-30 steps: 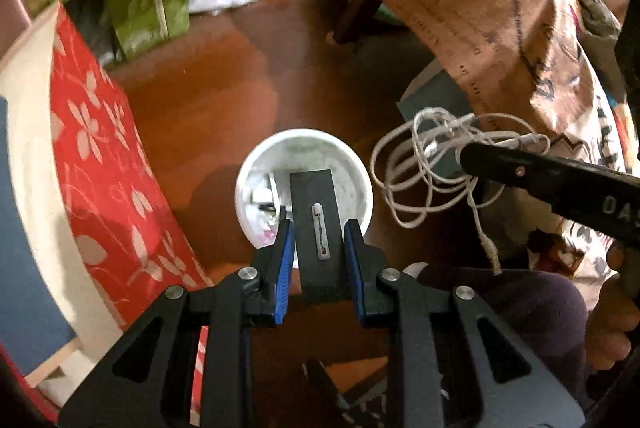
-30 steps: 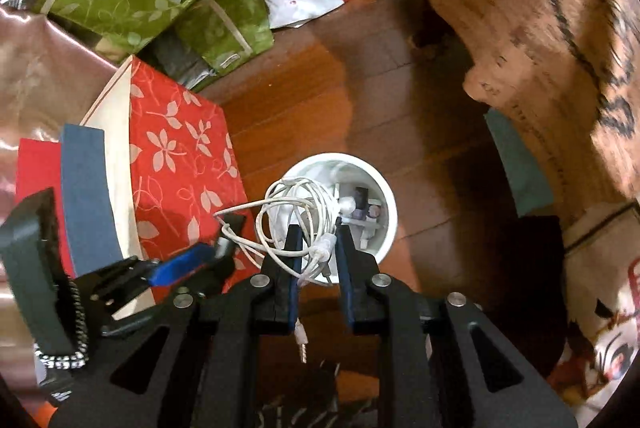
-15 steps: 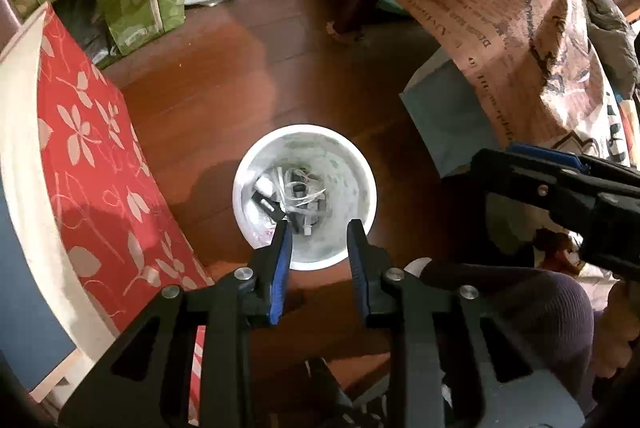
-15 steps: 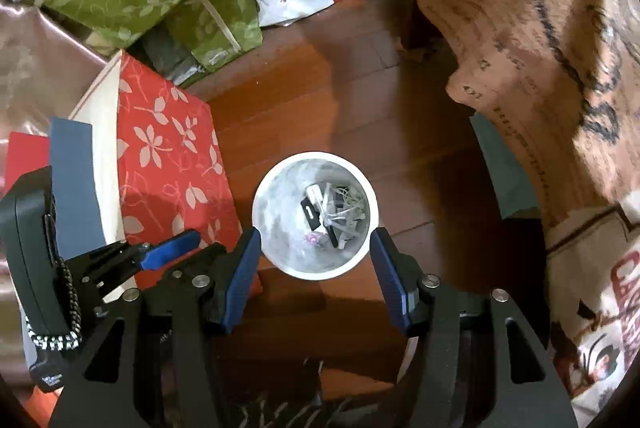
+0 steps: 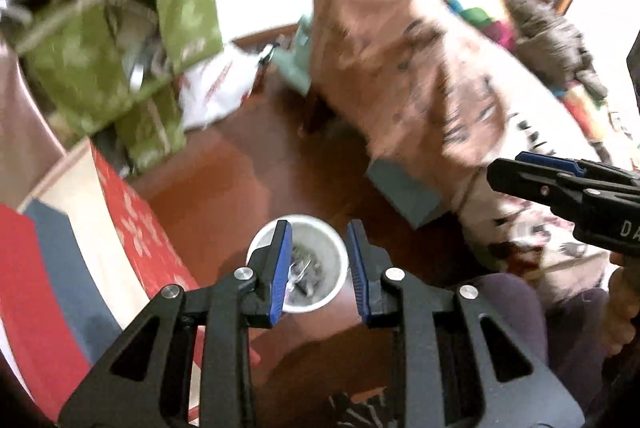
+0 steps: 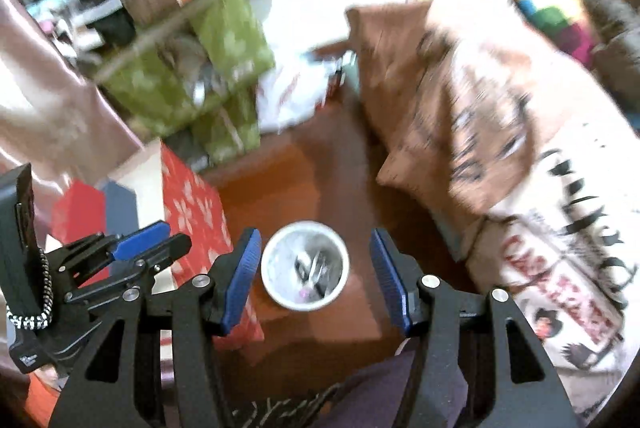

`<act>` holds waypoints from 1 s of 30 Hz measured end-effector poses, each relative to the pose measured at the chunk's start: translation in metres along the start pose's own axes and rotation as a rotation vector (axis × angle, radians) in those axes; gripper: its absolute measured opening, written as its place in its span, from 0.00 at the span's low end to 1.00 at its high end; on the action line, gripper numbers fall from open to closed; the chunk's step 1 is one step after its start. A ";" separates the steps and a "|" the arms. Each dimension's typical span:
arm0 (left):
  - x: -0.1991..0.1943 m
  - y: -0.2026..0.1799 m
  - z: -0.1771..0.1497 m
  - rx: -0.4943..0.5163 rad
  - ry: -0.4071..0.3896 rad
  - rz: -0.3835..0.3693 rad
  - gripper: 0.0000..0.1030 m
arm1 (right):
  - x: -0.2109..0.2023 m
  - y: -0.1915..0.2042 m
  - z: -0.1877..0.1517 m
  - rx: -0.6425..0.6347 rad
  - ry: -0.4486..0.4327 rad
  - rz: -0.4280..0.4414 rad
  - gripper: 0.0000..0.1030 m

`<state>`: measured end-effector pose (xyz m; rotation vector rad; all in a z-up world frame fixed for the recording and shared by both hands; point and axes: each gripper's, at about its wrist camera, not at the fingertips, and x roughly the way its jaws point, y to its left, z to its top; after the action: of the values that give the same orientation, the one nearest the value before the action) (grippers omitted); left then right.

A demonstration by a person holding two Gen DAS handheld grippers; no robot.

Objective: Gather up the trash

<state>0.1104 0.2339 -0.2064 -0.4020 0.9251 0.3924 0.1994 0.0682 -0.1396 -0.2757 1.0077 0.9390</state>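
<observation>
Trash sits in the white round bin (image 6: pixel 305 271) at lower centre of both frames, a tangle of dark and pale scraps on its bottom, the bin standing on the reddish wooden floor (image 5: pixel 248 180) beside the red flowered box (image 6: pixel 196 208). Both claws hang above it with jaws apart and empty, the left gripper (image 5: pixel 319 270) narrower, the right gripper (image 6: pixel 316 276) spread wider than the rim, which I judge suits dropping rather than gripping. Blue ribbed pads (image 6: pixel 242 276) line the black fingers; surroundings are blurred.
</observation>
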 end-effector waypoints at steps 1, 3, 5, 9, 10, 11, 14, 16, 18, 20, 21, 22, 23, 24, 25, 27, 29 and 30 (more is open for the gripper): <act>-0.015 -0.006 0.003 0.014 -0.028 -0.015 0.27 | -0.023 0.002 -0.002 0.003 -0.054 -0.012 0.51; -0.046 -0.022 0.008 0.053 -0.084 -0.033 0.27 | -0.058 0.006 -0.007 0.008 -0.136 -0.035 0.51; -0.077 -0.037 0.010 0.087 -0.147 -0.053 0.27 | -0.095 0.009 -0.014 0.015 -0.221 -0.058 0.51; -0.136 -0.065 0.010 0.135 -0.260 -0.097 0.27 | -0.165 0.017 -0.037 0.048 -0.385 -0.108 0.51; -0.151 -0.072 0.009 0.156 -0.287 -0.103 0.27 | -0.179 0.019 -0.044 0.053 -0.420 -0.127 0.51; -0.165 -0.078 0.007 0.174 -0.313 -0.109 0.27 | -0.192 0.022 -0.051 0.058 -0.454 -0.149 0.51; -0.200 -0.091 -0.001 0.213 -0.375 -0.130 0.32 | -0.218 0.031 -0.067 0.073 -0.528 -0.207 0.51; -0.225 -0.098 -0.009 0.236 -0.415 -0.154 0.36 | -0.236 0.036 -0.079 0.097 -0.581 -0.257 0.51; -0.244 -0.103 -0.017 0.261 -0.452 -0.166 0.38 | -0.249 0.040 -0.093 0.122 -0.613 -0.298 0.51; -0.263 -0.107 -0.026 0.280 -0.487 -0.182 0.45 | -0.258 0.045 -0.102 0.134 -0.630 -0.324 0.51; -0.269 -0.107 -0.030 0.286 -0.500 -0.191 0.50 | -0.262 0.047 -0.106 0.139 -0.642 -0.348 0.51; -0.275 -0.109 -0.035 0.290 -0.510 -0.198 0.52 | -0.266 0.049 -0.109 0.145 -0.650 -0.366 0.51; -0.281 -0.110 -0.038 0.294 -0.518 -0.202 0.55 | -0.269 0.049 -0.112 0.154 -0.657 -0.380 0.57; -0.288 -0.111 -0.042 0.298 -0.528 -0.202 0.61 | -0.274 0.050 -0.116 0.167 -0.663 -0.387 0.69; -0.292 -0.112 -0.045 0.301 -0.535 -0.201 0.64 | -0.277 0.051 -0.119 0.177 -0.667 -0.392 0.76; -0.301 -0.114 -0.053 0.308 -0.553 -0.207 0.80 | -0.283 0.052 -0.126 0.198 -0.686 -0.409 0.88; -0.307 -0.116 -0.059 0.311 -0.570 -0.210 0.93 | -0.287 0.055 -0.132 0.202 -0.693 -0.447 0.92; -0.308 -0.115 -0.062 0.310 -0.577 -0.211 0.95 | -0.288 0.056 -0.133 0.201 -0.696 -0.474 0.96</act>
<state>-0.0426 0.0582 0.0333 -0.0854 0.3635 0.1501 0.0193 -0.1334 0.0355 -0.0031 0.3573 0.4346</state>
